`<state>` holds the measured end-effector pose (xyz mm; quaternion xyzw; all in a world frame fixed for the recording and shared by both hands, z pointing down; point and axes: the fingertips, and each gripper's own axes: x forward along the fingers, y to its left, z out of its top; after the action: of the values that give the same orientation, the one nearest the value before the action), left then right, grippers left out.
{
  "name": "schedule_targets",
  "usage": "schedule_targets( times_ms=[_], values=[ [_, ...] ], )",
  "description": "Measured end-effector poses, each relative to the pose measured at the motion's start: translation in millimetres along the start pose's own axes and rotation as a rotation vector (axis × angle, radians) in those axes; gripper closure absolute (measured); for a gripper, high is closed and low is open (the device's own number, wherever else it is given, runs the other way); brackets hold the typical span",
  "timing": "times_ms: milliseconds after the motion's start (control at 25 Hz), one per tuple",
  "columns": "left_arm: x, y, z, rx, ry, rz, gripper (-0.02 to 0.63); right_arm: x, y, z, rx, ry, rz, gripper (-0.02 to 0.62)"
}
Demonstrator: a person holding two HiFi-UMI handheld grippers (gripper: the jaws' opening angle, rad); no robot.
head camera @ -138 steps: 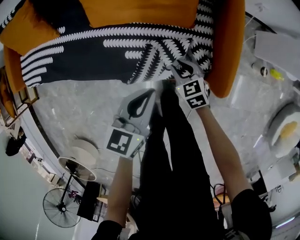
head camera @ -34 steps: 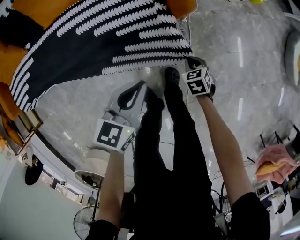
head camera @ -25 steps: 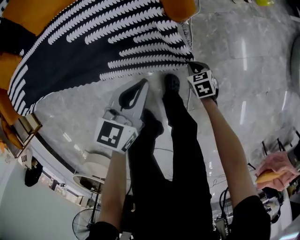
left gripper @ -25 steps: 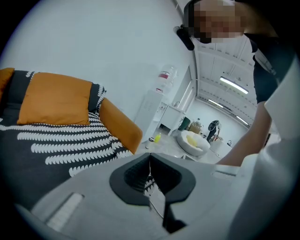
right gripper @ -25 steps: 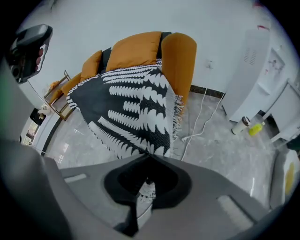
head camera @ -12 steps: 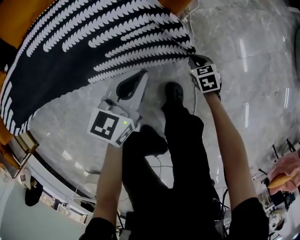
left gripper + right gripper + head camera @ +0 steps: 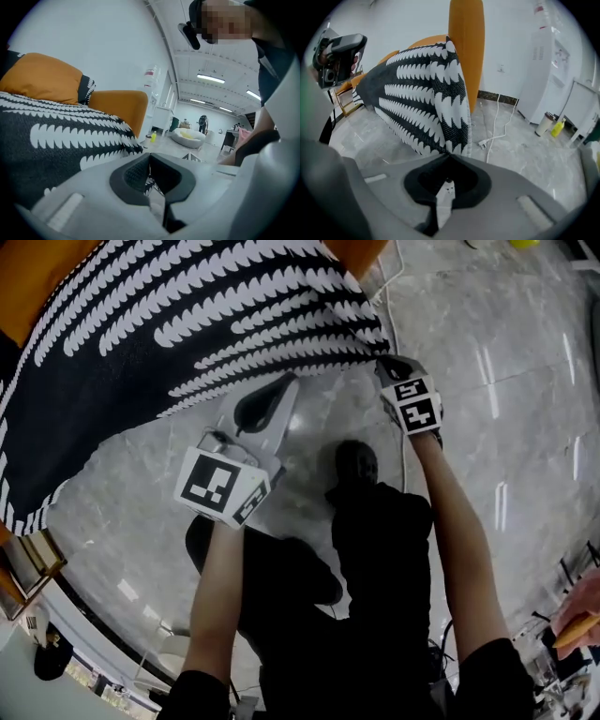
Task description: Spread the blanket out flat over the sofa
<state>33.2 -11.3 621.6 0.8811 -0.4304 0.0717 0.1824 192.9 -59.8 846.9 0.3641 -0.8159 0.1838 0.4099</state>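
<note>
While clamped on the edge of the blanket (image 7: 187,324), left gripper (image 7: 284,382) and right gripper (image 7: 383,362) low and forward on outstretched arms (image 7: 450,521).

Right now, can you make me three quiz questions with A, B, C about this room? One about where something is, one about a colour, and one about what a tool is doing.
1. Where does the white cable lie?
A. On a table
B. On the floor beside the sofa
C. In a box

2. What colour is the sofa?
A. Orange
B. Green
C. Purple

3. What is the right tool doing?
A. Standing wide open and empty
B. Holding a bottle
C. Shut on a corner of the blanket

Answers:
1 B: the cable trails down over the grey floor next to the sofa's arm.
2 A: the sofa's arm shows orange where it sticks up behind the blanket.
3 C: its jaws are together, and the black-and-white blanket runs down to a corner pinched at their tips.
</note>
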Motion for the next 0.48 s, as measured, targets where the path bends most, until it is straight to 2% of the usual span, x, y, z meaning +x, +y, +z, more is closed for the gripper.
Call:
schedule_targets(
  times_ms=[240,480],
  values=[
    [-1.8,2.2,-21.3,0.028,-0.030,-0.019,0.594,17.4,3.3,3.6,-0.031,-0.052,-0.005,0.584],
    [4.2,-4.8,-48.7,0.045,-0.038,-0.023,0.594,39.3,3.9,-15.8,-0.078,-0.073,0.010,0.584]
  ],
)
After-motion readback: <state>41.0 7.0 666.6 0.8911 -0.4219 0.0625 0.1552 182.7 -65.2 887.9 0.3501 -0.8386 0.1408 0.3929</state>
